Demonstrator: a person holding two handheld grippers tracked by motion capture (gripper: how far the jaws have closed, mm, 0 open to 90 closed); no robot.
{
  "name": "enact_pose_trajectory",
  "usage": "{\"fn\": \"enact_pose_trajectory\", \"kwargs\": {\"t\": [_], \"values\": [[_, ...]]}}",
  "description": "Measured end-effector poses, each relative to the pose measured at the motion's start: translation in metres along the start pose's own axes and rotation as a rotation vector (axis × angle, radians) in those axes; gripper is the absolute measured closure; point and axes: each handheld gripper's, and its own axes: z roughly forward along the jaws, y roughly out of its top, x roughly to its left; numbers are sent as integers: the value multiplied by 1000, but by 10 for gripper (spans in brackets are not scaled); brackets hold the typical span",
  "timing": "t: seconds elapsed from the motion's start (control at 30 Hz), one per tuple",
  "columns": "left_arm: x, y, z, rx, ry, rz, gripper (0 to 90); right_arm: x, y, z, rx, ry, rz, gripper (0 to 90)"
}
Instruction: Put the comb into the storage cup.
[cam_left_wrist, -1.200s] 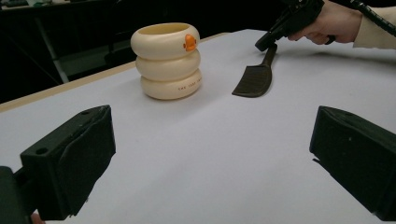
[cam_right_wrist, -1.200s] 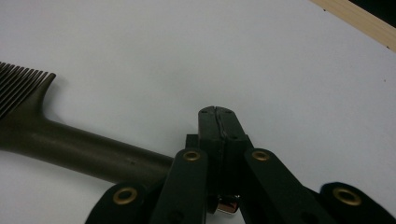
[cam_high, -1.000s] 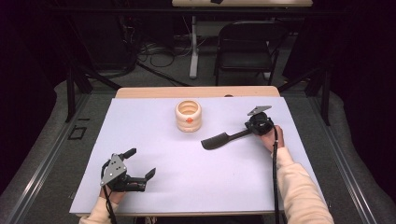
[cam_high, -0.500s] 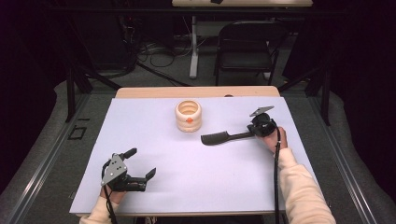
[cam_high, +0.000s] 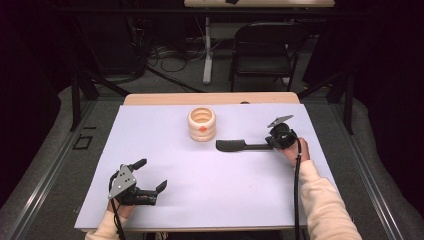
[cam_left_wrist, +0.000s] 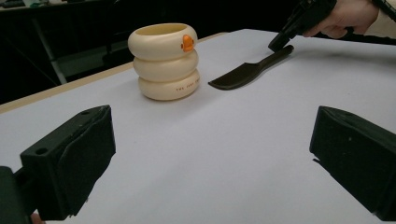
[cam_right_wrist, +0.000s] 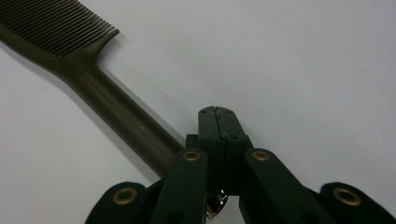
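Right gripper (cam_high: 272, 143) jaws pressed together beside comb (cam_high: 239, 146) handle (ringed cup (cam_high: 201, 124) near); left gripper (cam_high: 150, 175) jaws wide.

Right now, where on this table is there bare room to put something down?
The middle is bare, between the left gripper and the black spatula. So is the far left, beside the cream holder. It is crowded only where the right gripper meets the spatula.

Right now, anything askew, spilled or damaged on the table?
Nothing stands out. The cream ringed cup stands upright, the black comb lies flat beside it, apart from it. The right gripper is shut beside the comb's handle; the left gripper rests open.
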Motion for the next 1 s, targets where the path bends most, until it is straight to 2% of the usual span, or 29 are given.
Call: {"fn": "enact_pose_trajectory", "kwargs": {"t": [0.3,0.37,0.43,0.57,0.6,0.73,0.83,1.0], "values": [[0,0,0,0,0,0,1,1,-1,-5,15,8,3,900],[0,0,0,1,0,0,1,2,-2,-4,5,16,4,900],[0,0,0,1,0,1,1,3,-2,-6,29,20,-4,900],[0,0,0,1,-1,0,1,4,-3,-7,21,26,-3,900],[0,0,0,1,0,0,1,4,-2,-8,38,29,1,900],[0,0,0,1,0,1,1,6,-2,-9,50,36,-8,900],[0,0,0,1,0,1,1,8,-3,-9,40,37,-5,900],[0,0,0,2,-1,1,1,10,-1,-13,70,56,-9,900]]}}
